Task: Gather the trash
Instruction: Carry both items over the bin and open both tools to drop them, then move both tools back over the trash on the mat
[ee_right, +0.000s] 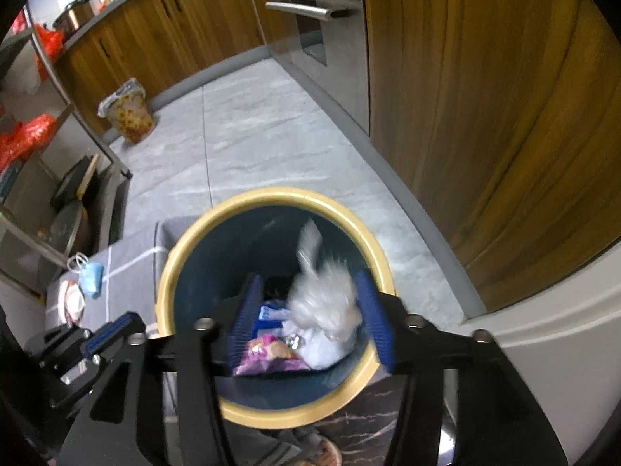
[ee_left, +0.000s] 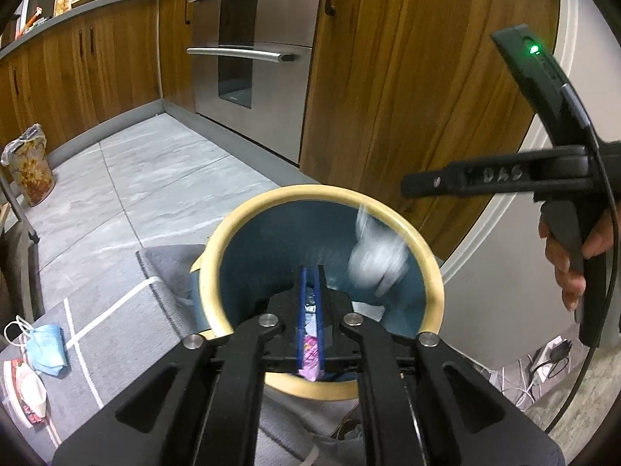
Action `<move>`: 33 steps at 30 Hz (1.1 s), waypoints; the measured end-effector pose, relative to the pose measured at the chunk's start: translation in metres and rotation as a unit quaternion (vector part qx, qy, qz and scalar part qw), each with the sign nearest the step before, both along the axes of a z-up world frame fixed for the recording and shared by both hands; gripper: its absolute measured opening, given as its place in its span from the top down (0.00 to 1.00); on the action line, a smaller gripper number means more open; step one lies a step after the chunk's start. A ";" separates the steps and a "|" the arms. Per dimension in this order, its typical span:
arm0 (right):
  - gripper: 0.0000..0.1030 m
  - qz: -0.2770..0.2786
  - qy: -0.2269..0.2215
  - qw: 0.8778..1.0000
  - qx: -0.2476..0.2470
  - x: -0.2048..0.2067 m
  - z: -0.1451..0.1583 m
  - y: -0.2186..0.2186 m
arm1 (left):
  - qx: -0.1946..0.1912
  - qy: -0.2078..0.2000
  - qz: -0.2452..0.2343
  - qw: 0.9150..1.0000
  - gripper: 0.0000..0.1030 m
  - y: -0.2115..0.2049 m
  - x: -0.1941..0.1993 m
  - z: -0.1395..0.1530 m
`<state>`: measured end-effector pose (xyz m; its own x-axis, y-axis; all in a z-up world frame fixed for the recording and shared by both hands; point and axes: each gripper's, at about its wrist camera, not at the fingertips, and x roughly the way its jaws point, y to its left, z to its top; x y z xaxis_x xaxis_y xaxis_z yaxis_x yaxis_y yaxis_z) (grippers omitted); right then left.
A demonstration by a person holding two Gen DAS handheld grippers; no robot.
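Spread right gripper fingers flank a blurred white wad, long axis upright, over the wrapper-filled bin; left gripper pressed together.

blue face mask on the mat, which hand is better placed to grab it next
Probably left. The face mask lies left of the bin, on the left gripper's side. The right gripper, open, hangs over the bin beyond it.

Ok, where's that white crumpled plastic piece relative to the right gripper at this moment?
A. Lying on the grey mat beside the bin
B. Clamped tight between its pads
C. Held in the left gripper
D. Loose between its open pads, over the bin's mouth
D: the right gripper stands with its jaws wide, and the blurred white plastic sits free between them above the blue bin.
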<state>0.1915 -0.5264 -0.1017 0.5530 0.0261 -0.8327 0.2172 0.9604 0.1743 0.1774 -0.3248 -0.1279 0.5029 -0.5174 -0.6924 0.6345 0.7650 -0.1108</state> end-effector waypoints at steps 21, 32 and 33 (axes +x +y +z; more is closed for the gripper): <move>0.07 0.053 -0.118 0.991 -0.039 0.002 0.051 0.061 | 0.012 -0.028 0.084 0.996 0.19 0.060 -0.004 0.014; 0.05 0.087 -0.179 0.980 -0.030 0.010 0.082 0.130 | 0.005 -0.040 0.129 0.991 0.06 0.109 -0.005 0.028; 0.05 0.093 -0.180 0.979 -0.028 0.011 0.082 0.136 | 0.004 -0.039 0.132 0.991 0.06 0.114 -0.005 0.029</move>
<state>0.2027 -0.3899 -0.0193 0.8011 0.1133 -0.5876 -0.0274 0.9878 0.1531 0.1723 -0.2110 -0.0990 0.6723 -0.3555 -0.6494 0.4194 0.9057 -0.0617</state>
